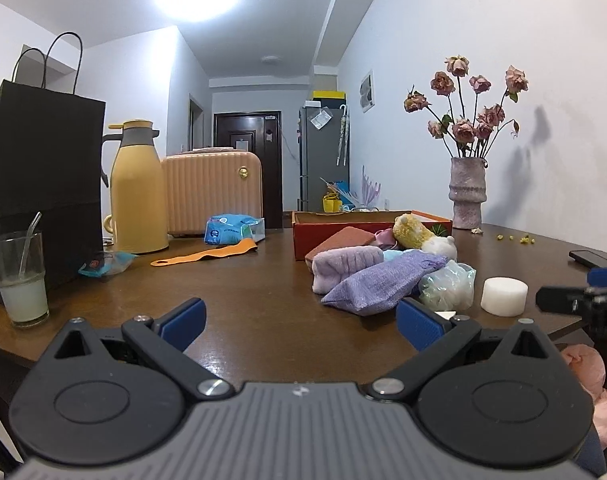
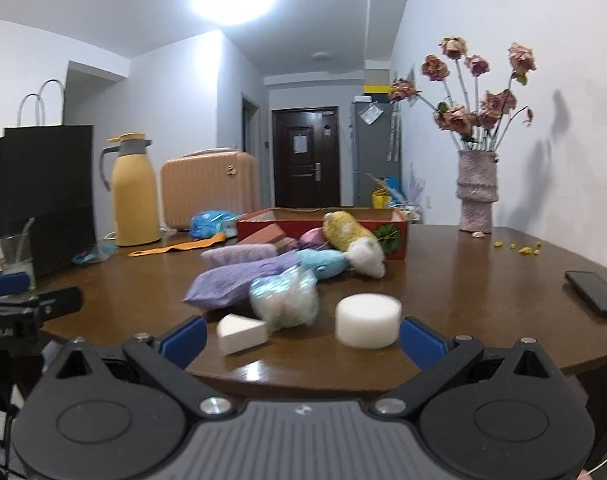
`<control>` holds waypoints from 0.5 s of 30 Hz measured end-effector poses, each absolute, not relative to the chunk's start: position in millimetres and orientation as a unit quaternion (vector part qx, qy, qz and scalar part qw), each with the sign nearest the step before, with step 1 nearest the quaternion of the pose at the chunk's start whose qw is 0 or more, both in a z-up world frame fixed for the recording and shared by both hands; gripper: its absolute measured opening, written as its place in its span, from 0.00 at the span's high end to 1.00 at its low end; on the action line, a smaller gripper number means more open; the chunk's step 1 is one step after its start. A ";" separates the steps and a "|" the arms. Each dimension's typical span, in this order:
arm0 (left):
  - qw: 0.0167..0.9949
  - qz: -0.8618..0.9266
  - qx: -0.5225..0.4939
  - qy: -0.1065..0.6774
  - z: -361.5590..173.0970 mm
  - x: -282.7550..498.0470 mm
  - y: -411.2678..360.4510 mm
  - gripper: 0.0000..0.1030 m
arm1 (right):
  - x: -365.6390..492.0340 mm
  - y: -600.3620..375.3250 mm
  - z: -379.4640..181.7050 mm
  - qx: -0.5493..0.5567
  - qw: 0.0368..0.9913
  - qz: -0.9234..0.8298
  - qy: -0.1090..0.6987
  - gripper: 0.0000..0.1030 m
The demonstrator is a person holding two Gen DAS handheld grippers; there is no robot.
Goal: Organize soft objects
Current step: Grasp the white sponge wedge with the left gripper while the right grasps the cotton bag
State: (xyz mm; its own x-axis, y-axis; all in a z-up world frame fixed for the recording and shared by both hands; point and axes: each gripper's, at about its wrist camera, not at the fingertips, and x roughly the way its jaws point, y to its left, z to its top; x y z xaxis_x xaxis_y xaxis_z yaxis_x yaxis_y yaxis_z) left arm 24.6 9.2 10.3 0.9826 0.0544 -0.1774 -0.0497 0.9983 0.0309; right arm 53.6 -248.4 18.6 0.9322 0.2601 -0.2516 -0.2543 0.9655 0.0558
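On the table (image 2: 463, 264): two white sponges (image 2: 368, 321), two purple pouches (image 2: 231, 280), one red box (image 2: 395, 227). Both grippers, left (image 1: 299, 322) and right (image 2: 302, 338), gape wide, empty; vase (image 2: 477, 192) behind.

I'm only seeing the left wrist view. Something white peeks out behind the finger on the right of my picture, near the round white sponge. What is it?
Observer: A white wedge sponge, lying on the table apart from the round sponge.
Operator: Is the right gripper open?
Observer: Yes, the right gripper is open and empty, with both sponges just ahead of it.
Operator: And the dark thing at far right?
Observer: A black phone, lying flat near the table edge.
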 end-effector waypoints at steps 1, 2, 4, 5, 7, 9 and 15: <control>0.995 0.024 0.013 0.092 10.5 28.1 7.8 0.00 | 56.6 -250.0 19.4 0.011 0.984 0.125 0.127 0.00; 0.995 0.021 0.012 0.095 10.1 32.1 6.2 0.00 | 60.8 -251.8 19.3 0.008 0.985 0.119 0.125 0.00; 0.995 0.007 0.008 0.100 9.1 42.8 0.5 0.00 | 70.0 -253.3 17.2 0.000 0.986 0.112 0.127 0.01; 0.995 -0.003 0.010 0.101 8.6 48.4 -3.3 0.00 | 76.2 -254.1 15.3 -0.003 0.986 0.109 0.128 0.02; 0.994 -0.029 0.020 0.103 5.8 61.3 -14.5 0.00 | 88.2 -255.6 11.3 -0.006 0.984 0.113 0.135 0.06; 0.991 -0.073 0.036 0.103 0.4 74.6 -27.1 0.00 | 102.5 -257.5 7.0 -0.007 0.982 0.119 0.145 0.13; 0.975 -0.143 0.084 0.149 -18.2 117.1 -60.4 0.22 | 131.8 -257.0 7.9 0.003 0.975 0.164 0.150 0.19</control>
